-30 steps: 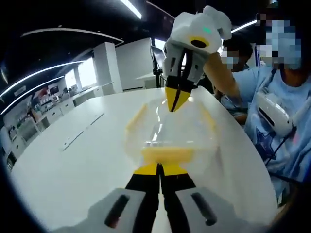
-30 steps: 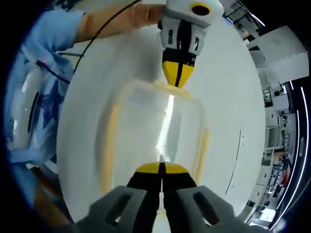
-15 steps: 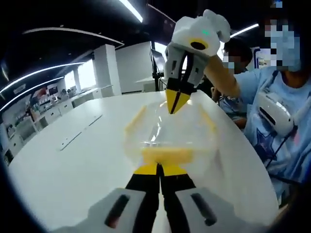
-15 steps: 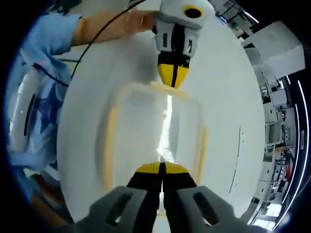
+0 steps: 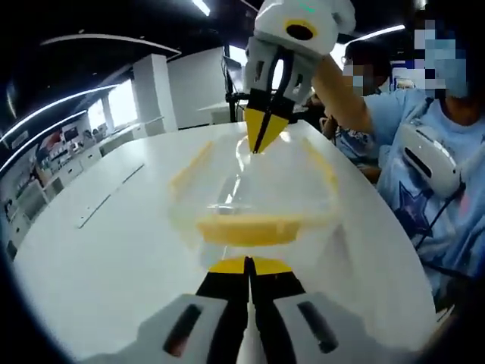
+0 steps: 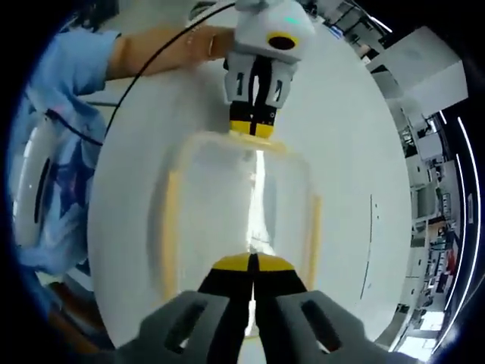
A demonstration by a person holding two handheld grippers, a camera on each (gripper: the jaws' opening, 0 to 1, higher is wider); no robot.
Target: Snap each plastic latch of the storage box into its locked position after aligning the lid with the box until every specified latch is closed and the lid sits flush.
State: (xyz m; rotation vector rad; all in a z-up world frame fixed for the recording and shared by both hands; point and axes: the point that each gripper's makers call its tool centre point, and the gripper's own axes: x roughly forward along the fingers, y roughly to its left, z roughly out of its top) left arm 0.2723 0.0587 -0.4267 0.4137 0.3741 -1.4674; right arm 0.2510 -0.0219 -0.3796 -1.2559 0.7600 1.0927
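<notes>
— Two tools are seen at the storage box; how are they placed?

— The storage box point(image 5: 254, 193), clear with yellow latches, is set on the white counter point(image 5: 114, 250). In the left gripper view the left tool point(image 5: 247, 267) is held at 6 o'clock, its jaws pressed together with no gap, tips just at the near yellow latch point(image 5: 246, 227). The right tool point(image 5: 264, 133) is seen at 12 o'clock, its yellow tips brought together and pointed down at the far end of the lid.

— And from the other side?

— In the right gripper view the box point(image 6: 239, 212) is seen from above, the lid point(image 6: 227, 189) laid over it. The right tool point(image 6: 249, 263) is closed at 6 o'clock over the near end. The left tool point(image 6: 252, 129) is met at 12 o'clock, tips touching the far rim. Yellow side latches point(image 6: 168, 227) are seen lying along the long edges at 9 and 3 o'clock.

— Anything else?

— A person's blue sleeve point(image 5: 424, 152) is seen at 3 o'clock in the left gripper view.
</notes>
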